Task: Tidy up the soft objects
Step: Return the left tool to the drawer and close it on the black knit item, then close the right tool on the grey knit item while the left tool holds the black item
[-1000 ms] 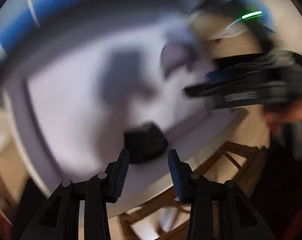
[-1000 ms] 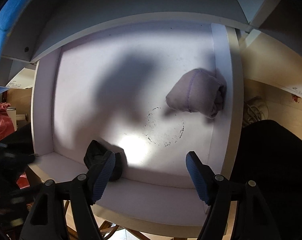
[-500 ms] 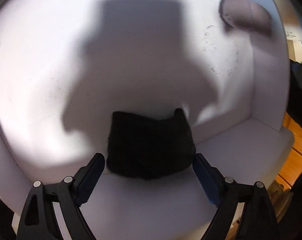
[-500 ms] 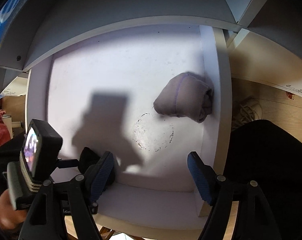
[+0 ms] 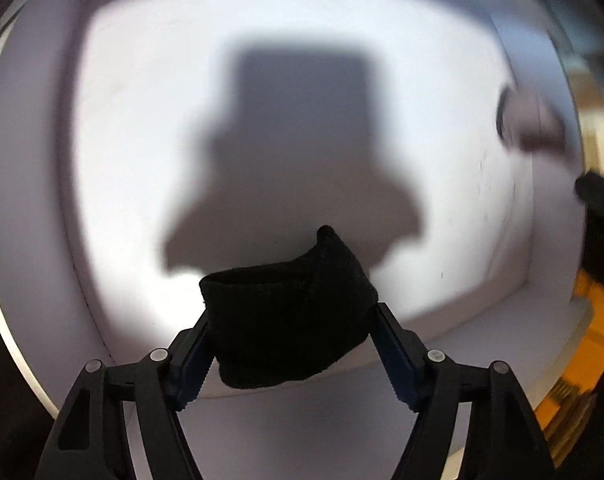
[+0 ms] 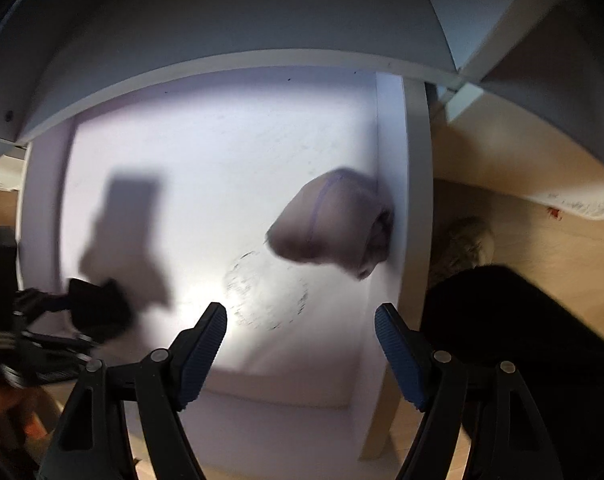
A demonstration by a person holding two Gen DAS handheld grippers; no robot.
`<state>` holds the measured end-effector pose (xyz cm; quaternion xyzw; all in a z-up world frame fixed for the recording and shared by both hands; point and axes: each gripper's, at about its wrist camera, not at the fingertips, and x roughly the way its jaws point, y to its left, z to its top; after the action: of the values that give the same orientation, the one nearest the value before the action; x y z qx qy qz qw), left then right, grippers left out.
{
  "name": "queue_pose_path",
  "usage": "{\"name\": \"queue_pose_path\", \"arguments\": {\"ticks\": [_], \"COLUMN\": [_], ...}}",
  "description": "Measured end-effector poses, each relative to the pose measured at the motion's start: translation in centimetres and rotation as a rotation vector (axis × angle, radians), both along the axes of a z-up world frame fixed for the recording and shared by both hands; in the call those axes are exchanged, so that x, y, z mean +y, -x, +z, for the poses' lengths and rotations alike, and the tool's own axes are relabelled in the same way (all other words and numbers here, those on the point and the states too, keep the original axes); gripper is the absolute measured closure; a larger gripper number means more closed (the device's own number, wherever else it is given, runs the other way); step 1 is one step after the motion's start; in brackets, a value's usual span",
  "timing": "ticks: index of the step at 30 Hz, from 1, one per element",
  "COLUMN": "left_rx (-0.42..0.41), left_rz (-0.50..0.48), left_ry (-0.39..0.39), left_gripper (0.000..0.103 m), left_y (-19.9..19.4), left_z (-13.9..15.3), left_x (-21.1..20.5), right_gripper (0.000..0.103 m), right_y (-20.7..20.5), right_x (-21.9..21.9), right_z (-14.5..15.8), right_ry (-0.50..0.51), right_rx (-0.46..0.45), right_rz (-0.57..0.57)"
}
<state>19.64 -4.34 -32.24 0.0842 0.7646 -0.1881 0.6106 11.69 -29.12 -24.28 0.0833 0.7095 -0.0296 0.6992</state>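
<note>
A black folded cloth [image 5: 290,328] lies in the near left corner of a white drawer [image 5: 114,168]. My left gripper [image 5: 290,320] points down at the cloth and its jaws are closing, with both blue pads [image 5: 194,356] against the cloth's sides. The right wrist view shows the same cloth [image 6: 98,308] blurred at the left, with the left gripper [image 6: 50,304] on it. A rolled grey-lilac cloth [image 6: 334,220] rests against the drawer's right wall [image 6: 390,140]; it also appears blurred [image 5: 530,120]. My right gripper [image 6: 300,314] hangs open above the drawer floor, with nothing between its fingers.
A round dirt mark [image 6: 266,292] shows on the drawer floor in front of the grey-lilac cloth. A white shelf board [image 6: 222,20] overhangs the drawer's far side. A dark bulky shape [image 6: 522,340] and wooden floor [image 6: 542,248] lie to the right.
My left gripper came down into the drawer over the black cloth, opened wide around it, then narrowed until the pads met its sides. The right gripper shifted slightly.
</note>
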Motion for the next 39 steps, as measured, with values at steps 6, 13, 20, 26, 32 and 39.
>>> {"name": "queue_pose_path", "arguments": {"ticks": [6,13,20,26,32,39], "left_rx": [0.021,0.019,-0.011,-0.070,-0.093,-0.108], "left_rz": [0.117,0.142,0.128,0.075,0.068,0.049], "left_ry": [0.068,0.088,0.086,0.060,0.046,0.037], "left_gripper": [0.029,0.029,0.029,0.028,0.027,0.027], "left_y": [-1.0,-1.2,-0.6,-0.5,-0.1,0.1], "left_z": [-0.3,-0.2,0.4,1.4,1.9,2.6], "left_x": [1.6,2.5,5.0,4.1,3.6,4.3], "right_gripper": [0.024,0.020,0.017,0.017,0.022,0.028], "right_y": [-1.8,-3.7,-4.3,-4.1,-3.1,-3.2], "right_x": [0.8,2.6,3.5,4.6,5.7,4.8], "right_z": [-1.3,-3.2,-3.8,-4.7,-6.3,-6.8], "right_ry": [0.078,0.201,0.241,0.257,0.255,0.219], "right_rx": [-0.004,-0.021,-0.017,0.017,0.093,0.111], "right_rz": [0.106,0.265,0.327,0.384,0.429,0.388]}}
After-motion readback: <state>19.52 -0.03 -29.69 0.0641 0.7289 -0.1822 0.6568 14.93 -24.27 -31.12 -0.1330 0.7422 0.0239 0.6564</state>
